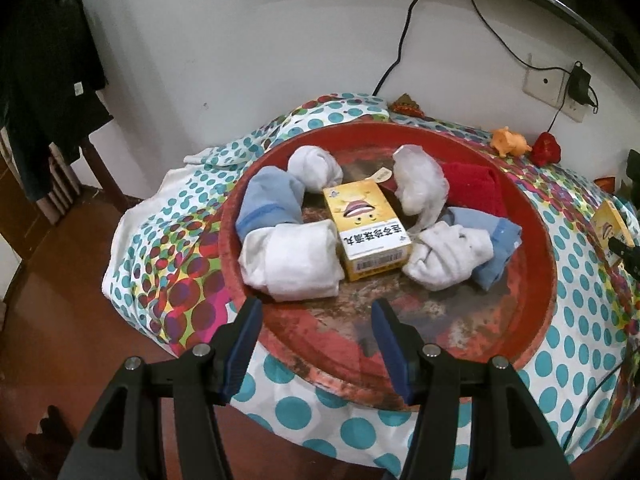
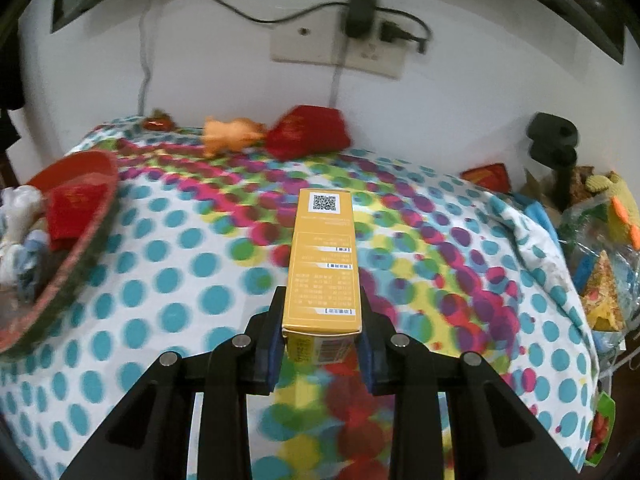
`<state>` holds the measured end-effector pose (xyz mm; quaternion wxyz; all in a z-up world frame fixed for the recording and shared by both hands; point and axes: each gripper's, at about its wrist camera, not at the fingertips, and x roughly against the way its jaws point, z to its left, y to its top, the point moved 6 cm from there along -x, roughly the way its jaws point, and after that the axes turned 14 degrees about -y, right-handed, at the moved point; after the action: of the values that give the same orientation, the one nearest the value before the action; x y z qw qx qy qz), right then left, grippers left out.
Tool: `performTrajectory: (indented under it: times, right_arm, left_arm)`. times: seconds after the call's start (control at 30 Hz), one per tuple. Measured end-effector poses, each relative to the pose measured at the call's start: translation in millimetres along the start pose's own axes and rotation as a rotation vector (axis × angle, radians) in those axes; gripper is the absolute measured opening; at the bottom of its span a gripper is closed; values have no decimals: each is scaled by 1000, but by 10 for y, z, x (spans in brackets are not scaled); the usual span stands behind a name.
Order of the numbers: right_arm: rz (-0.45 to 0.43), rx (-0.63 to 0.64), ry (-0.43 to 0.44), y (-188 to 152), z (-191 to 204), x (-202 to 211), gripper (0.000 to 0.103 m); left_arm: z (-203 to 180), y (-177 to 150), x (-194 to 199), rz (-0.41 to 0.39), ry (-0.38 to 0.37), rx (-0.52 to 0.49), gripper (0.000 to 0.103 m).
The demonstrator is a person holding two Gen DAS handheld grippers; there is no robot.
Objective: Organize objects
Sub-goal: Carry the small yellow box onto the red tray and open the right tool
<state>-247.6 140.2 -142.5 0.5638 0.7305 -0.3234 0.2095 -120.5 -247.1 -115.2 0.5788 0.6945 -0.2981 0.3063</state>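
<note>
one yellow box (image 2: pixel 322 268) sits clamped in the right hand-held gripper (image 2: pixel 320 316); only the left hand-held gripper (image 1: pixel 316 316), spread and empty, sees the red tray's (image 1: pixel 532 216) rolled socks (image 1: pixel 296 264).

- Round tray (image 1: pixel 536 216): red lacquer-like finish, worn and scuffed, dull patches on its floor.
- Yellow box (image 2: pixel 322 268): matt printed cardboard, smooth.
- Rolled socks (image 1: pixel 294 258): soft knitted cloth.
- Polka-dot cover (image 2: pixel 168 276): thin printed fabric, wrinkled.
- Gripper pads (image 1: pixel 246 344): blue, rubbery-looking, on black matt plastic.

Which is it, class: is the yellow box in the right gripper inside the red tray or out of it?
Out. The right gripper holds the yellow box over the dotted cloth, beside the red tray.
</note>
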Motion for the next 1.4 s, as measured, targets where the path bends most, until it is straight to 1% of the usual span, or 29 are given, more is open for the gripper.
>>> performTrajectory:
  times: [0.07,0.23,0.5,0.63,0.7,0.8,0.9,1.1,1.2,1.3,1.4]
  right_arm:
    - [-14,18,25,29,154,119,29]
    - [-48,53,97,104,522,399,29]
    - [-100,122,188,274,1127,841,29]
    - [-108,152,235,329,1419,990,29]
    - [-112,176,253,342,1596,1046,29]
    - [-104,196,273,341,1820,1082,29]
    - [-103,206,283,348,2011,1105,29]
    - [-86,227,266,483,2301,1038,29]
    - [-69,226,271,552,2401,1005,29]
    - [-68,229,249,607,2460,984,29]
    - [-45,230,234,637,2510,918,29]
  left_arm:
    - [15,-5,-3,2,-15,7,58]
    - [77,7,19,2,5,11,58]
    - [148,46,83,-9,-23,41,58]
    - [158,48,85,-7,-17,38,58]
    - [149,47,89,-5,-36,38,58]
    - [144,50,106,-9,-43,40,58]
    - [144,53,119,-13,-34,35,58]
    - [172,77,158,-23,-34,32,58]
    - [202,82,145,-25,-22,27,58]
    - [226,71,115,-16,-27,35,58]
    - [232,69,111,-15,-27,34,58]
